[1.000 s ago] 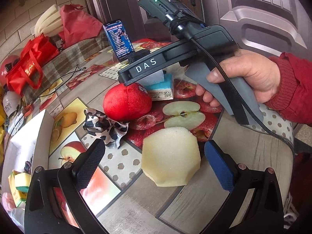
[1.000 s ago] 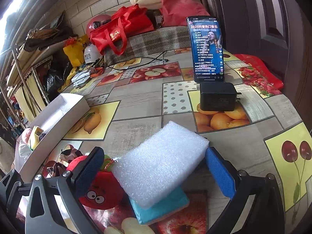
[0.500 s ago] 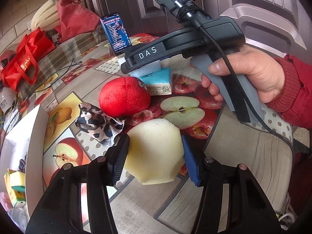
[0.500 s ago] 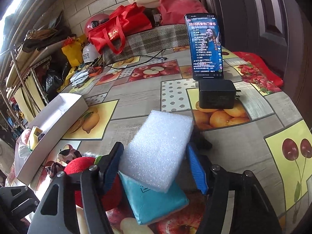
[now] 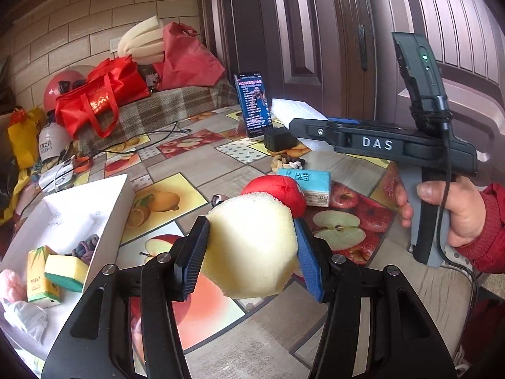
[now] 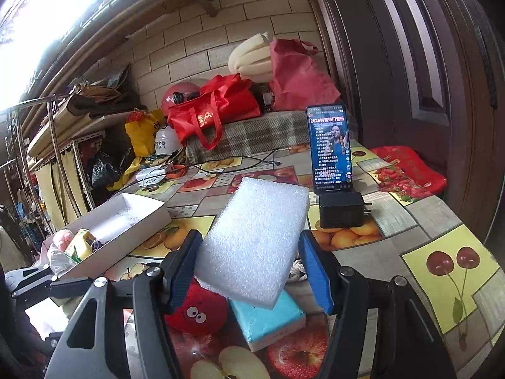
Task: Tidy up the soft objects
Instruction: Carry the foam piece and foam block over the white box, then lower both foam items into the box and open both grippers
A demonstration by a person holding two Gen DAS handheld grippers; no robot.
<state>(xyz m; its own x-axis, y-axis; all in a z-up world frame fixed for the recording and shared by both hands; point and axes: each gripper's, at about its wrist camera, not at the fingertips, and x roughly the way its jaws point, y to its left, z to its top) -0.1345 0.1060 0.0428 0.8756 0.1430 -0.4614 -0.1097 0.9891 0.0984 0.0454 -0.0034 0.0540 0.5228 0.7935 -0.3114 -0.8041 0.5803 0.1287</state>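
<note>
While both claws are loaded and clear of the table [image 5: 268,341], the risk lies in the carry to the white box [image 5: 104,202] at the left. The left claw [image 5: 251,252] is clamped on a pale yellow sponge [image 5: 252,246], its pads squeezing the two sides so that most of the soft lump bulges out in front. The right claw [image 6: 251,271] pinches a white foam block [image 6: 255,240] by its near end only, the far end sticking out tilted over the table. Held in a hand [image 5: 454,211] with a red sleeve, the right tool crosses high in the left view.

Foam this light and springy could squirm out of either grip on a quick swing, and the long white block looks the likelier to twist loose. The box already holds a yellow-and-green sponge [image 5: 64,271], a small carton [image 5: 39,278] and bits of cloth at its near end, so a careless drop could bounce off them and out. A red plush toy [image 6: 197,311] and a blue tissue pack [image 6: 268,322] lie just below the claws, and a phone [image 6: 329,148] stands propped behind a black charger [image 6: 341,210]; a low sweep could knock any of them.
</note>
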